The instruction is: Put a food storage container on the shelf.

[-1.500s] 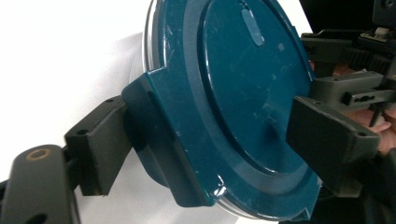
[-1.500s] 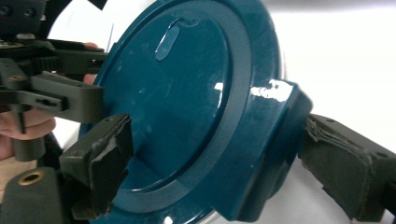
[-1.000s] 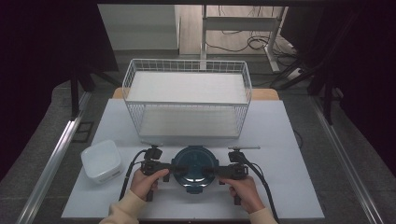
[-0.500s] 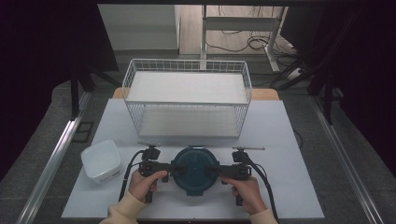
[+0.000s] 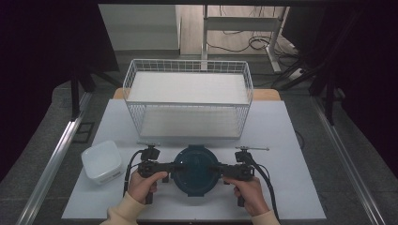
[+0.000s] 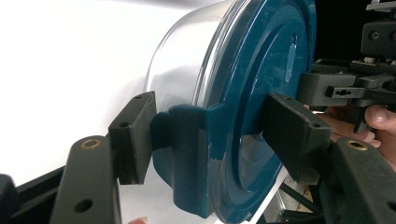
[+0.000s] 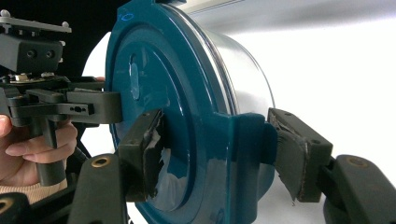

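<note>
**Two grippers set on one lidded container**

One round container (image 5: 194, 167) is recorded at the near middle of the white table (image 5: 291, 140), directly between the two tools. The left gripper (image 5: 174, 167) is placed at its left edge, the right gripper (image 5: 215, 168) at its right edge. In each gripper view a lid latch tab is seen between the jaws: one pad is laid on the lid's top face, the other pressed against the tab's outer side. Both sets of jaws have just been closing and are now pinched on the tabs.

The container is listed as a clear-walled round body (image 6: 187, 70) under a dark teal lid (image 7: 187, 116), with a raised ring on the lid's face.

One white square tub (image 5: 101, 161) is noted to the left, and one white wire basket (image 5: 187, 101) behind.
</note>
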Available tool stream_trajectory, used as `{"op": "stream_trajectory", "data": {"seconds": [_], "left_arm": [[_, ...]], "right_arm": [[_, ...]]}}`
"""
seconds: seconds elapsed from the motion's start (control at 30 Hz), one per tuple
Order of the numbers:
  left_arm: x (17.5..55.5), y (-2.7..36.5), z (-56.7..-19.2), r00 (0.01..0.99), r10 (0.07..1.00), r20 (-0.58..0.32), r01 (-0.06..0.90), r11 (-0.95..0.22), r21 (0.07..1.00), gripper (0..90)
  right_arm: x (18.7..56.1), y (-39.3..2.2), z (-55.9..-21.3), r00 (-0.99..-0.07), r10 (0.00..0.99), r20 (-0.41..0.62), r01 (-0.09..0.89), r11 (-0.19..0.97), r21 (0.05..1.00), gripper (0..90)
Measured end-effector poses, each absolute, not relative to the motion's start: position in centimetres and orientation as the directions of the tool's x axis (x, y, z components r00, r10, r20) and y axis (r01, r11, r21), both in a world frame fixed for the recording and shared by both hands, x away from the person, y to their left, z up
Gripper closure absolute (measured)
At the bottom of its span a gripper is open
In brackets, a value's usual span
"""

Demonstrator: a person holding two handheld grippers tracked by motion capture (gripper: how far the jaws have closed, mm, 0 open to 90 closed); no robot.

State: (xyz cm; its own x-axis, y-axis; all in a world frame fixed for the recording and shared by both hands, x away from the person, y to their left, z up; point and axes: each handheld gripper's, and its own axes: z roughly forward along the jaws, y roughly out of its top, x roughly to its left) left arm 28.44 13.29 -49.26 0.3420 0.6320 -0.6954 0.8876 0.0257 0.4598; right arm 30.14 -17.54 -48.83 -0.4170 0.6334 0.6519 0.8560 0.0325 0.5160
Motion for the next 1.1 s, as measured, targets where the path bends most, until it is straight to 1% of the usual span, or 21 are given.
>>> {"op": "stream_trajectory", "data": {"seconds": [0.43, 0.87, 1.1], "left_arm": [[27.9, 13.3, -48.1, 0.372, 0.629, -0.683, 0.867, 0.026, 0.497, 35.8], [27.7, 13.3, -47.4, 0.386, 0.627, -0.676, 0.858, 0.026, 0.514, 35.9], [27.8, 13.5, -46.3, 0.404, 0.622, -0.671, 0.849, 0.018, 0.528, 35.8]], "right_arm": [[29.7, -17.6, -47.5, -0.457, 0.634, 0.624, 0.829, 0.049, 0.558, 38.5], [29.5, -17.5, -46.7, -0.474, 0.633, 0.612, 0.814, 0.050, 0.579, 38.6], [29.3, -17.5, -45.7, -0.478, 0.631, 0.610, 0.807, 0.042, 0.589, 39.2]]}}
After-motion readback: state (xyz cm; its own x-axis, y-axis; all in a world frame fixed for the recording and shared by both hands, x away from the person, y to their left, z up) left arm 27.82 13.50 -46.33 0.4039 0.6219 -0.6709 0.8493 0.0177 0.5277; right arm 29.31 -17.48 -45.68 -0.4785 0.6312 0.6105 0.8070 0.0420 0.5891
